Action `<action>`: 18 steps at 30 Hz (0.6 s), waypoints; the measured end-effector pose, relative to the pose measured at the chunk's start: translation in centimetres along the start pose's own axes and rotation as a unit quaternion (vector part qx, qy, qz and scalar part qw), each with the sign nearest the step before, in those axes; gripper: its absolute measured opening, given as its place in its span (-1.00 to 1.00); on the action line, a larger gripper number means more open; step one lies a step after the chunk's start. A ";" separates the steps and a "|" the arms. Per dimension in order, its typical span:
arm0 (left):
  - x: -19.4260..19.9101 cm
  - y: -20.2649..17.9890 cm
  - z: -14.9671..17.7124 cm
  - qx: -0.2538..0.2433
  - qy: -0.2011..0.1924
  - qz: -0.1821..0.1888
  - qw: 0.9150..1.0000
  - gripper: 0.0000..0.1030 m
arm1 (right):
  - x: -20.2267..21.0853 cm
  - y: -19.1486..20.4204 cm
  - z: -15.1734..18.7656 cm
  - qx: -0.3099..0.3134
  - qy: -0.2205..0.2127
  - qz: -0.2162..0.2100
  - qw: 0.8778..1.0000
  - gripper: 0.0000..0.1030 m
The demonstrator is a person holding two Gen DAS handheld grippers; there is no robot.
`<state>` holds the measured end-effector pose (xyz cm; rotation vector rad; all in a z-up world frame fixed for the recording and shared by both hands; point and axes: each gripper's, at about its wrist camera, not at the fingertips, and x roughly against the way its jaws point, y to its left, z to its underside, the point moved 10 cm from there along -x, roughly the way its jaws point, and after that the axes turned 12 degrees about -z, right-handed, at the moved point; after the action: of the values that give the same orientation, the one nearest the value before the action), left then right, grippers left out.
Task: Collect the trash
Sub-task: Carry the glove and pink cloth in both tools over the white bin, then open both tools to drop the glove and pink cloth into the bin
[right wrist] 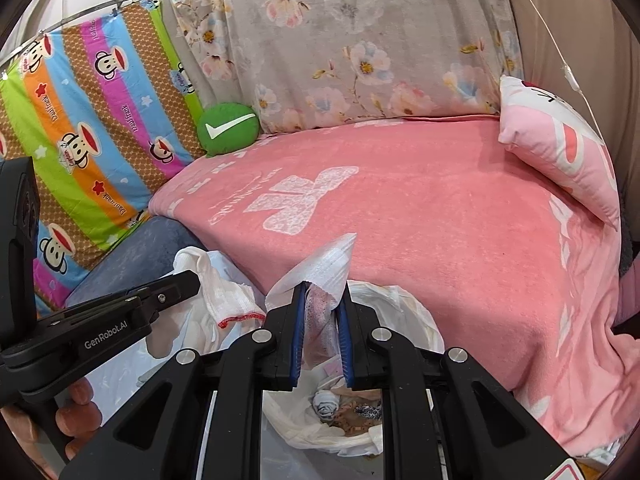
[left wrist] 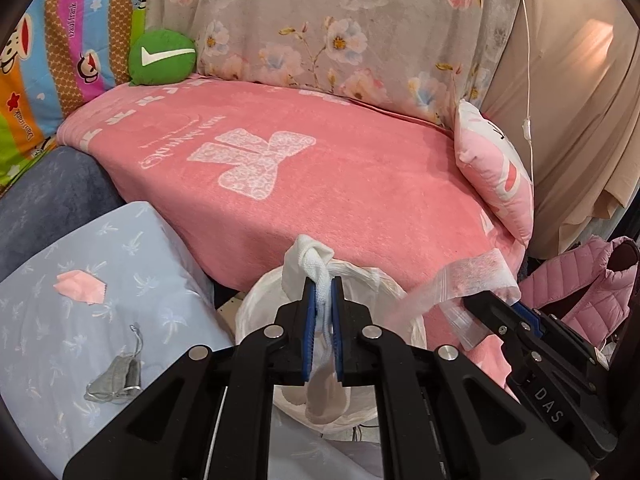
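My left gripper (left wrist: 323, 280) is shut on a white knit glove (left wrist: 308, 258) and holds it above the white-lined trash bin (left wrist: 252, 300). The glove's red-hemmed cuff also shows in the right wrist view (right wrist: 228, 300). My right gripper (right wrist: 323, 286) is shut on a clear plastic bag (right wrist: 324, 268) over the same bin (right wrist: 416, 320), which holds crumpled trash. In the left wrist view the bag (left wrist: 472, 276) hangs from the right gripper (left wrist: 492, 300). A pink paper scrap (left wrist: 80, 287) and a grey crumpled mask (left wrist: 114, 376) lie on a light blue cloth (left wrist: 52, 360).
A pink blanket (left wrist: 320, 184) covers the sofa behind the bin. A green round cushion (left wrist: 162, 58) sits at its back left, a pink pillow (left wrist: 496, 176) at the right. A pink puffer jacket (left wrist: 580, 292) lies at the far right.
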<state>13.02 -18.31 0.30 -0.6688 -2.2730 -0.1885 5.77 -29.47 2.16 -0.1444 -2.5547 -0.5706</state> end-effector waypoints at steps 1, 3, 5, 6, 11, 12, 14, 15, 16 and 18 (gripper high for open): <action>-0.2 -0.2 0.1 0.001 0.003 0.002 1.000 -0.82 | 0.0 -0.2 0.0 -0.001 0.000 0.001 1.000 -0.73; -0.6 -0.7 0.2 0.004 0.007 0.010 1.000 -0.81 | 0.1 -0.6 0.1 -0.004 0.000 0.002 1.000 -0.73; -0.9 -1.2 0.3 0.005 0.009 0.018 1.000 -0.79 | 0.0 -0.9 0.2 -0.006 0.001 0.003 1.000 -0.73; -1.1 -1.4 0.3 0.005 0.009 0.016 1.000 -0.60 | -0.1 -1.0 0.3 -0.007 0.002 0.003 1.000 -0.73; -1.0 -1.1 -0.3 0.009 -0.015 -0.010 1.000 0.23 | -0.2 -1.4 0.4 -0.009 0.004 0.004 1.000 -0.73; -1.0 -1.1 -0.3 0.007 -0.015 -0.013 1.000 0.23 | -0.3 -1.5 0.3 -0.010 0.004 0.004 1.000 -0.73; -1.1 -0.8 -0.3 0.006 -0.014 -0.022 1.000 0.23 | -0.4 -1.5 0.3 -0.009 0.005 0.003 1.000 -0.73; -1.1 -0.6 -0.3 0.006 -0.015 -0.026 1.000 0.23 | -0.5 -1.4 0.3 -0.008 0.005 0.003 1.000 -0.73; -1.1 -0.4 -0.4 0.005 -0.017 -0.028 0.999 0.23 | -0.6 -1.3 0.3 -0.007 0.006 0.002 1.000 -0.73; -1.1 -0.1 -0.3 0.006 -0.016 -0.032 0.999 0.23 | -0.9 -1.1 0.3 -0.005 0.009 0.001 1.000 -0.73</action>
<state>13.80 -18.95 -0.28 -0.5972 -2.3255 -0.1965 6.17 -30.31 1.10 -0.1443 -2.5351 -0.5822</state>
